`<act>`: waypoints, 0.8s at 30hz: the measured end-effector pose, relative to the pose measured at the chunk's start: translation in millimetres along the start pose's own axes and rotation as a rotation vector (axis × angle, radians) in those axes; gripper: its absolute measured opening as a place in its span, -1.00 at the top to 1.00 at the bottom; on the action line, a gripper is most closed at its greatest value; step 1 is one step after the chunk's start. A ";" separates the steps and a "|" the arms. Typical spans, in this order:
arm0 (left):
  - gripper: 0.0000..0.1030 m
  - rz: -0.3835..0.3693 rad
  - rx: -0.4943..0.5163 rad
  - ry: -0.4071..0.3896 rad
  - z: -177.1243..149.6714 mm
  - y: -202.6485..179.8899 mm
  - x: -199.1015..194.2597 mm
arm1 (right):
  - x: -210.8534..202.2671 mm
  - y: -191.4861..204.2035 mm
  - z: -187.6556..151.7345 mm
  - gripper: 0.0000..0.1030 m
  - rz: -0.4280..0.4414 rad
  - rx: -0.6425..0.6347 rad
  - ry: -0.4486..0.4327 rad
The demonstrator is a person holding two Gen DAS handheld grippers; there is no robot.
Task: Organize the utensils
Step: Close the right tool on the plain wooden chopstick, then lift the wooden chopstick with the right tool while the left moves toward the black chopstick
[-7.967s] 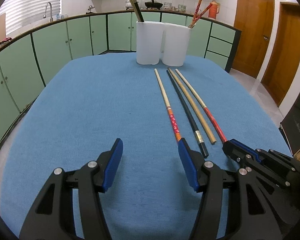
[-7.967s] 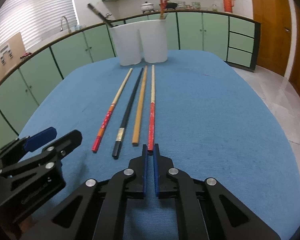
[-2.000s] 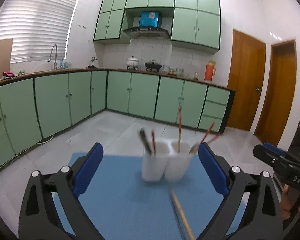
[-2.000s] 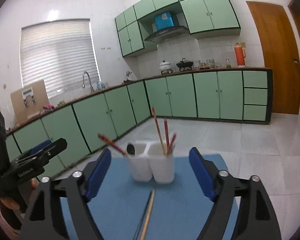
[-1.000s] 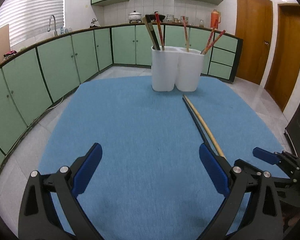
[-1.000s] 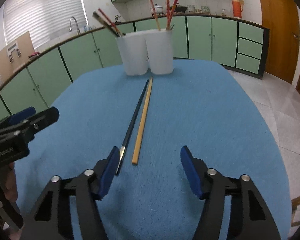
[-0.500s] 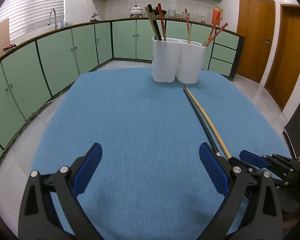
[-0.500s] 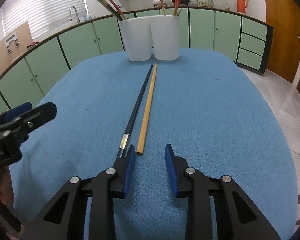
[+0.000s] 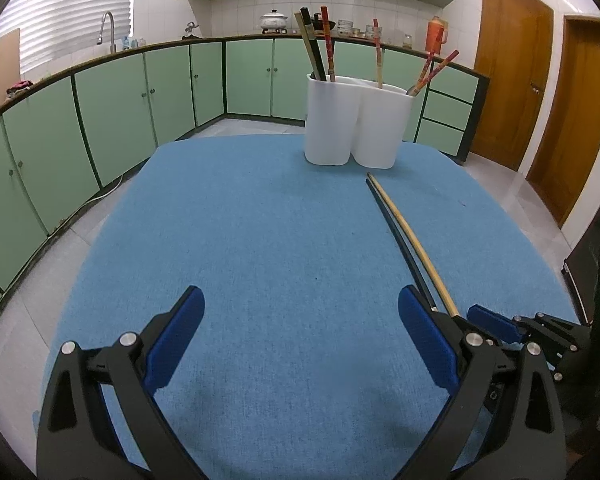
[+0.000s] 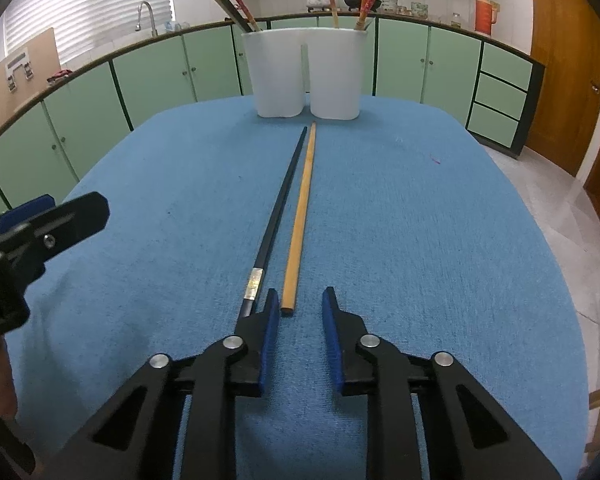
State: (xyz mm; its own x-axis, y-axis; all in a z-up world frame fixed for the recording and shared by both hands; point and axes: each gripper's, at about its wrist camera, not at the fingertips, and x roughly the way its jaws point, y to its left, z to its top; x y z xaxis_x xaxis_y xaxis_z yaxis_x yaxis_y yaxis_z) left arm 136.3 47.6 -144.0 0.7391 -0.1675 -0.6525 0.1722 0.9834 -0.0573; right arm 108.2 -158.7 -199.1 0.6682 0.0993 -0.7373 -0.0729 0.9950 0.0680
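A tan wooden chopstick [image 10: 301, 212] and a black chopstick [image 10: 278, 208] lie side by side on the blue tablecloth [image 10: 420, 220], pointing at a white two-compartment holder [image 10: 306, 76] that holds several chopsticks. My right gripper [image 10: 300, 304] is partly open, low over the cloth, its fingertips on either side of the tan chopstick's near end. My left gripper [image 9: 300, 320] is wide open and empty over the cloth; the chopsticks [image 9: 410, 236] and holder [image 9: 358, 124] lie to its right and ahead.
Green kitchen cabinets [image 9: 112, 120] ring the table, with a sink tap [image 9: 106, 26] at the left and wooden doors [image 9: 512, 92] at the right. The cloth's edges [image 9: 112, 208] drop off to a tiled floor.
My right gripper has come down and forward to the tan chopstick's near end and narrowed its opening. My left gripper has dropped slightly and stays wide open.
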 end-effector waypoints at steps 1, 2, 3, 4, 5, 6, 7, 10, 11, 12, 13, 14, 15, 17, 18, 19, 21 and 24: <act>-0.84 0.000 -0.003 0.001 0.1 -0.2 0.3 | 0.5 1.6 0.0 0.67 -0.005 -0.001 0.000; -0.84 0.000 -0.004 0.001 0.1 -0.3 0.3 | 0.9 3.6 0.0 0.71 -0.014 -0.004 -0.001; -0.84 -0.001 -0.004 0.002 0.1 -0.5 0.2 | 1.3 6.2 -0.1 0.75 -0.022 -0.013 -0.001; -0.84 -0.001 -0.004 0.000 0.3 -1.1 -0.3 | 1.7 8.1 -0.1 0.77 -0.026 -0.021 -0.001; -0.84 -0.001 -0.003 -0.002 0.5 -1.2 -0.7 | 2.0 8.7 0.0 0.79 -0.027 -0.023 0.000; -0.84 -0.001 -0.002 -0.003 0.5 -0.9 -1.4 | 2.6 8.6 0.2 0.84 -0.023 -0.018 0.000; -0.84 0.000 -0.003 -0.004 0.6 -1.3 -1.7 | 3.0 8.4 0.4 0.86 -0.016 -0.014 0.001; -0.84 0.000 -0.008 -0.003 0.2 -1.5 -1.9 | 2.7 8.1 0.5 0.86 -0.016 -0.001 -0.001; -0.84 0.000 -0.009 -0.003 -0.1 -1.7 -1.9 | 2.2 7.1 0.6 0.86 -0.014 0.006 -0.003; -0.84 -0.001 -0.011 -0.003 -0.7 -2.2 -2.3 | 1.8 5.9 0.7 0.87 -0.012 0.013 -0.004; -0.84 -0.002 -0.011 -0.003 -1.0 -2.7 -2.4 | 1.1 4.2 0.4 0.87 -0.013 0.024 -0.006; -0.84 -0.002 -0.009 -0.002 -1.6 -4.5 -2.3 | 0.0 1.9 -0.2 0.87 -0.014 0.036 -0.009; -0.84 -0.002 -0.007 -0.002 -1.9 -5.8 -2.5 | -1.1 -0.3 -0.9 0.87 -0.014 0.046 -0.011; -0.84 -0.006 -0.004 -0.001 -2.7 -9.1 -2.6 | -4.4 -4.1 -3.6 0.87 -0.019 0.060 -0.015; -0.84 -0.008 -0.002 0.000 -3.1 -11.3 -2.6 | -6.1 -6.3 -5.5 0.87 -0.020 0.065 -0.017; -0.84 -0.013 0.001 0.000 -3.8 -13.5 -2.9 | -8.1 -9.8 -7.5 0.87 -0.022 0.075 -0.019; -0.84 -0.018 0.008 0.000 -5.6 -19.6 -2.5 | -11.3 -15.9 -10.1 0.87 -0.029 0.093 -0.021; -0.84 -0.031 0.015 0.004 -9.7 -29.6 -1.3 | -16.5 -27.3 -14.9 0.87 -0.036 0.124 -0.024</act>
State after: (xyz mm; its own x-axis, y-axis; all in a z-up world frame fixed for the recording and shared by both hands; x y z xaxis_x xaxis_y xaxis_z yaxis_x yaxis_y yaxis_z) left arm 123.8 19.4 -148.7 0.7307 -0.1972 -0.6536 0.2048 0.9766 -0.0657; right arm 88.2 -187.7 -198.8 0.6861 0.0625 -0.7248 0.0422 0.9912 0.1255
